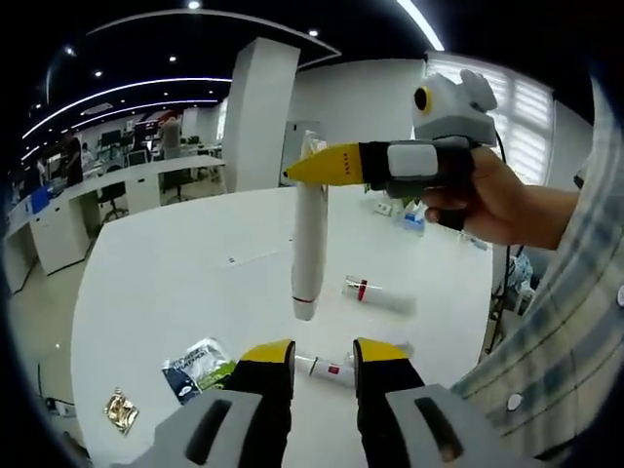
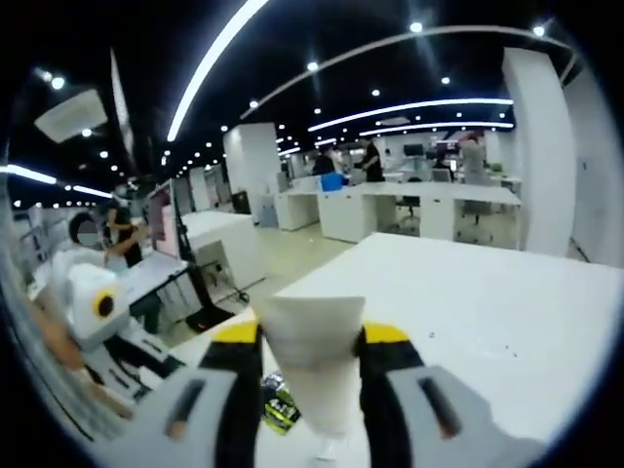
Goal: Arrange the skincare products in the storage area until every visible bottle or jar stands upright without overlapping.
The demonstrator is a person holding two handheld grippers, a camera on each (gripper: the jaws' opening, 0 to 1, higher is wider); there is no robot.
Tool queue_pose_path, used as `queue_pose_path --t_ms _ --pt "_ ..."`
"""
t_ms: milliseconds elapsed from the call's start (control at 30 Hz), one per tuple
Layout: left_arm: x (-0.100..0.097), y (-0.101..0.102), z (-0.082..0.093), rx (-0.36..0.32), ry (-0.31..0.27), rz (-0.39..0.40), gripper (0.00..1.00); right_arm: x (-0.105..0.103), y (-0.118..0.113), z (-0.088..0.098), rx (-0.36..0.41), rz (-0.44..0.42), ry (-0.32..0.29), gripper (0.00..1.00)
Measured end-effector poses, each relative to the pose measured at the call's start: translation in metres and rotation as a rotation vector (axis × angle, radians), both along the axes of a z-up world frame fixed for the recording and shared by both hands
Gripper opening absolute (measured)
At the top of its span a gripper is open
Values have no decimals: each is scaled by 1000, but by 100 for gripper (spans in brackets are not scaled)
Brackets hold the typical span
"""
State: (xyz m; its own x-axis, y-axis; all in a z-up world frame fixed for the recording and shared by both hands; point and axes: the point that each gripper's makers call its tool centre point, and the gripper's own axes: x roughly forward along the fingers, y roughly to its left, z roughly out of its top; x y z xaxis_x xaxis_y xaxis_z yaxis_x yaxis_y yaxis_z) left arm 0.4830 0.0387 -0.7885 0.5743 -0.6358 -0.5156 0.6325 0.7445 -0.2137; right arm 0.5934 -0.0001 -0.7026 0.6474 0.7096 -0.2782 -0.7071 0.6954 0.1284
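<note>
Tube (image 1: 308, 239) is up in the air, clenched at its crimped end by my right claw (image 1: 297, 171), cap pointing down over the white table (image 1: 175, 283). In the right gripper view that same crimped end sits pinched between the yellow tips (image 2: 312, 336), so the right is grasping the tube, no doubt. My left claw (image 1: 323, 353) hangs low near the table edge w/ jaws apart and nothing between them, i.e. released. Taking the hanging tube as landmark: a second tube w/ a red band (image 1: 375, 292) lies flat on the table just past it toward my right hand; a third small tube (image 1: 327, 368) lies flat below it, seen in the gap between my left jaws; a blue-green sachet (image 1: 198, 368) lies further off on the other side, and a small gold packet (image 1: 121, 410) beyond that near the table edge. More small items (image 1: 405, 210) sit behind the tube at the far side of the table, too small to tell what. Progress, as I judge it: early. Nothing stands upright yet, at least 2 tubes are lying down, and the one I hold isn't set down. Left to do: stand this one on its cap, then the other two, spaced apart w/o touching.
</note>
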Motion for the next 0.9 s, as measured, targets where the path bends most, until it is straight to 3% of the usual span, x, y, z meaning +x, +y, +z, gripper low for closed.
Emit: queue_pose_path --t_ms 333,667,900 --pt "19 7 -4 16 1 -4 23 37 -14 -19 -10 -69 15 36" --pt "18 7 -8 23 11 -14 23 73 -35 -44 -17 -160 47 36" --pt "20 15 -7 28 14 -8 23 90 -36 -56 -13 -180 61 36"
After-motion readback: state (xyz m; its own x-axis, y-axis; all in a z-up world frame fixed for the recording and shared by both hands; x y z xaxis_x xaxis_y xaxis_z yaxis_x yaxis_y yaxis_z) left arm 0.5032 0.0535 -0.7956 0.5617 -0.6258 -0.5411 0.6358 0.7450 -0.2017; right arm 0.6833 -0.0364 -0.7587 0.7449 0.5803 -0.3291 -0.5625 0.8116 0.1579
